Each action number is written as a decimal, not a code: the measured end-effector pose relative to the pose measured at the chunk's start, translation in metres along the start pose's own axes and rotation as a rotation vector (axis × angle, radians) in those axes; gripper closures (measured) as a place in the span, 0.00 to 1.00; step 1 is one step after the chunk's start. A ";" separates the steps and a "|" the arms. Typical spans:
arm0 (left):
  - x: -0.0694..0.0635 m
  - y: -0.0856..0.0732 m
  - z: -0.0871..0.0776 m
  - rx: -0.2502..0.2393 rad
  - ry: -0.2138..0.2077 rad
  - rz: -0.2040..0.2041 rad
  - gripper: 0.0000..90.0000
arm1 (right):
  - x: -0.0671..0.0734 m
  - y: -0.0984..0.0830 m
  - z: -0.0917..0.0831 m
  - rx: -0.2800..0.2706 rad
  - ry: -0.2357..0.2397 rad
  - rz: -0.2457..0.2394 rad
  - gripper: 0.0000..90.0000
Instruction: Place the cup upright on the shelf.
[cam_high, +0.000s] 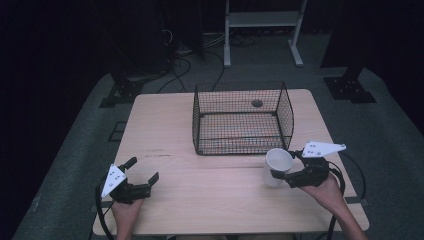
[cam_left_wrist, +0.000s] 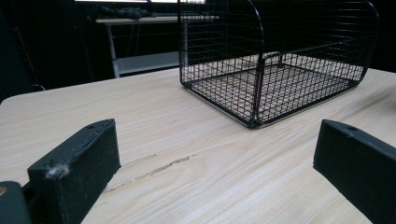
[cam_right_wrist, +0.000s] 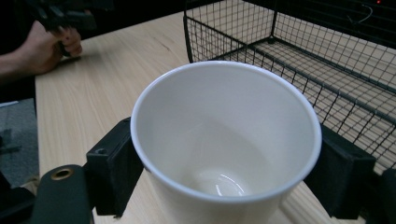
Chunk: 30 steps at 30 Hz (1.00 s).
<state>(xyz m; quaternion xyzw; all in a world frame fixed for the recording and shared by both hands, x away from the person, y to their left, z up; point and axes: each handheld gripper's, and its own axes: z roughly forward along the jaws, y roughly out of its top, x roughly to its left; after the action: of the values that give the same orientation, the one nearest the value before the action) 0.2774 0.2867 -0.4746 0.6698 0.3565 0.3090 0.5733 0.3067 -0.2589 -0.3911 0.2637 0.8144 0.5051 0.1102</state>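
A white cup with nothing inside it is held in front of the right front corner of the black wire basket. My right gripper is shut on it. In the right gripper view the two black jaws press on opposite sides of the cup, just under its rim, and the right gripper holds it beside the basket. My left gripper rests at the table's front left, open, with nothing between its jaws. In its own view the left gripper faces the basket across bare wood.
The light wooden table carries the basket at its middle back, with nothing lying in it. The other hand rests at the far edge in the right gripper view. Stands, a shelf frame and cables lie on the dark floor behind the table.
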 end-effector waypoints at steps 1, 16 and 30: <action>0.000 0.000 0.000 0.000 0.000 -0.001 0.00 | -0.001 0.003 0.000 -0.003 0.003 0.001 0.22; -0.001 0.000 0.001 0.000 -0.005 0.002 0.00 | -0.013 0.051 0.006 -0.009 0.069 -0.011 0.22; 0.000 0.000 0.001 -0.004 -0.006 -0.001 0.00 | -0.029 0.088 0.020 -0.002 0.063 -0.035 0.22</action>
<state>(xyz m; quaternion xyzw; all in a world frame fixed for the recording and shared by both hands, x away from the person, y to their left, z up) 0.2776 0.2860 -0.4747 0.6695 0.3545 0.3074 0.5759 0.3679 -0.2281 -0.3255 0.2333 0.8215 0.5118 0.0935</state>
